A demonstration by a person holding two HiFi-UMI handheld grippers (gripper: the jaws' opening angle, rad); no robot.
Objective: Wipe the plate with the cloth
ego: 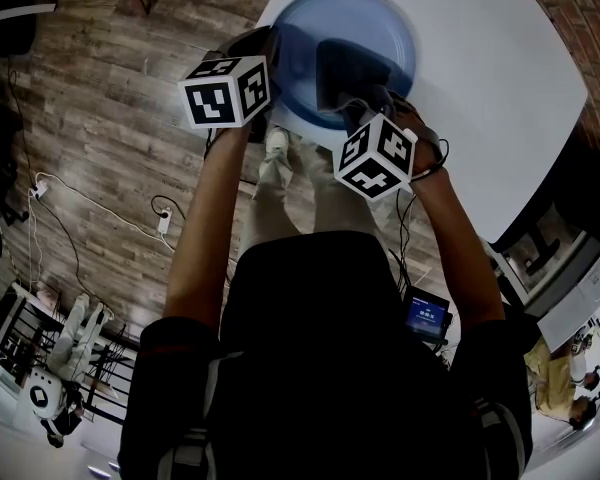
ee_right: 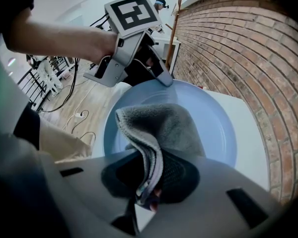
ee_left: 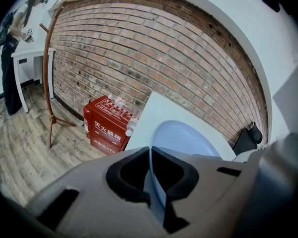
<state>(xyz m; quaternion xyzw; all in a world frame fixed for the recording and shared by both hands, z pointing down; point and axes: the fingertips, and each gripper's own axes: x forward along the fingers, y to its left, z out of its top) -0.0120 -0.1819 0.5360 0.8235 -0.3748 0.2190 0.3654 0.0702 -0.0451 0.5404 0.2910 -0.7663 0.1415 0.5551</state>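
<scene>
Rm: brick wall (ee_left: 164, 58), wood flr (ego: 100, 118), white table (ego: 500, 68).

The plate (ego: 380, 23) is at the table's (ego: 500, 68) near edge, by its left corner. The cloth (ego: 345, 68) lies on the plate's near half. The left gripper (ee_left: 156, 182) clamps the plate's left rim; the right gripper (ee_right: 149, 182), at the near rim, holds the cloth.

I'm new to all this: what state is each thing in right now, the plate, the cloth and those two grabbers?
plate, rim clamped by the left gripper, cloth over it.
cloth, folded, pinched in the right gripper.
left gripper, fingers shut on the plate's rim.
right gripper, fingers shut on the cloth.
</scene>
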